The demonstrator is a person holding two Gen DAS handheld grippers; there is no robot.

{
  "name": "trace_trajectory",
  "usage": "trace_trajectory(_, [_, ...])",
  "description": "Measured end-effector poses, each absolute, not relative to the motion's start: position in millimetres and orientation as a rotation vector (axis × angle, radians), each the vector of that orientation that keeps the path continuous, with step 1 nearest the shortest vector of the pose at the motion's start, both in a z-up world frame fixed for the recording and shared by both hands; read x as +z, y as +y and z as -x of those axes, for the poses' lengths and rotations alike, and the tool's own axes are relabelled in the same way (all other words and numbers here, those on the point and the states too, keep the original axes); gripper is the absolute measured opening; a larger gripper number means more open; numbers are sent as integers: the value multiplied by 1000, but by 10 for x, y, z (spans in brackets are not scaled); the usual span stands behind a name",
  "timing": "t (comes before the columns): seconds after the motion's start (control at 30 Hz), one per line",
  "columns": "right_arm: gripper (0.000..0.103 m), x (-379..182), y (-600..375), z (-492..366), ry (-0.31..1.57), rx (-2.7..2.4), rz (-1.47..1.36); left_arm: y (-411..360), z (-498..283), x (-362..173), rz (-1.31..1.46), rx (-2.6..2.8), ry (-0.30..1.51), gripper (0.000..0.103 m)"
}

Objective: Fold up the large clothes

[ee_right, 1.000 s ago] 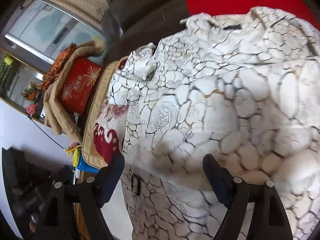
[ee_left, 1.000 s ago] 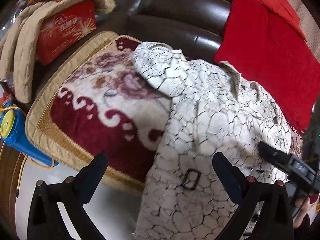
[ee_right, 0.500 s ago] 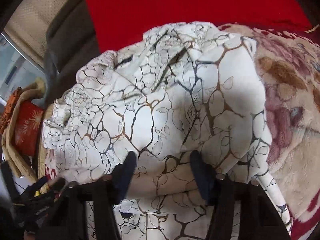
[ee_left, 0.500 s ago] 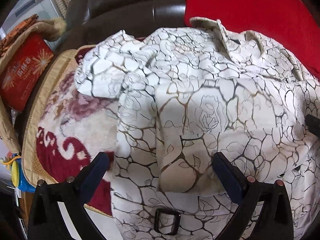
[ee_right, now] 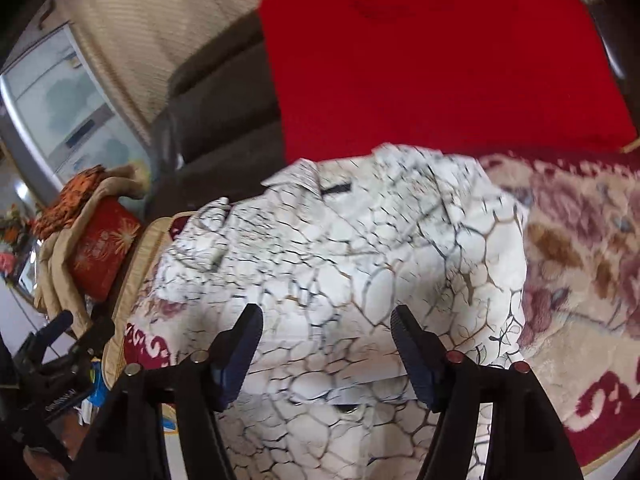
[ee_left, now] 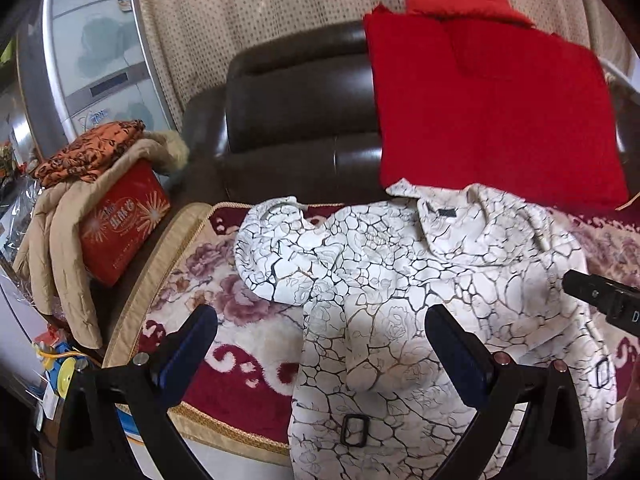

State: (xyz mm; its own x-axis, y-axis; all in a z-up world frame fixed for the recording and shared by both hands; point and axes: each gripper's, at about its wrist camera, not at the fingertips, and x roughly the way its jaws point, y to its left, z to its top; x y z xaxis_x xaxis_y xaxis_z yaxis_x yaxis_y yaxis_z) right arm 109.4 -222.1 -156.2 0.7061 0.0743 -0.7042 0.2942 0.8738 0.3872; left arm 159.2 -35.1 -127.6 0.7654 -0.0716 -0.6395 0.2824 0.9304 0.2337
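A white coat with a black and brown crackle print (ee_left: 408,288) lies on the sofa's floral seat cover, collar toward the backrest, both sleeves folded in over the body, a black belt buckle (ee_left: 354,430) near its hem. It also shows in the right wrist view (ee_right: 360,264), blurred. My left gripper (ee_left: 320,344) is open and empty, held above the coat's left front part. My right gripper (ee_right: 326,340) is open and empty above the coat's lower middle. Its tip shows in the left wrist view (ee_left: 592,292) over the coat's right side.
A dark leather sofa back (ee_left: 296,108) carries a red cloth (ee_left: 492,112). The red and cream floral seat cover (ee_left: 224,320) lies under the coat. A red box (ee_left: 120,220) under a beige quilted jacket (ee_left: 56,248) sits on the left armrest. A blue and yellow toy (ee_left: 60,364) lies below.
Both grippers have pulled back and up from the coat. The right gripper's jaws have opened wider and let go of the fabric. The coat lies folded narrower.
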Motion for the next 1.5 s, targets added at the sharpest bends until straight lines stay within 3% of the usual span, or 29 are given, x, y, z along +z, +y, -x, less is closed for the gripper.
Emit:
trace_trajectory(0.4, [72, -1125, -1898, -840, 722, -87, -469, -149, -1260, -985, -302, -162, 616, 103])
trace_trajectory(0.73, [72, -1075, -1787, -869, 720, -79, -450, -59, -1320, -990, -287, -141, 621, 103])
trace_trajectory(1.03, [72, -1273, -1769, -1039, 772, -77, -455, -56, -1524, -1192, -289, -122, 670, 103])
trace_trajectory(1.5, [72, -2083, -1709, -1728, 976, -82, -474, -98, -2037, -1680, -309, -101, 773, 103])
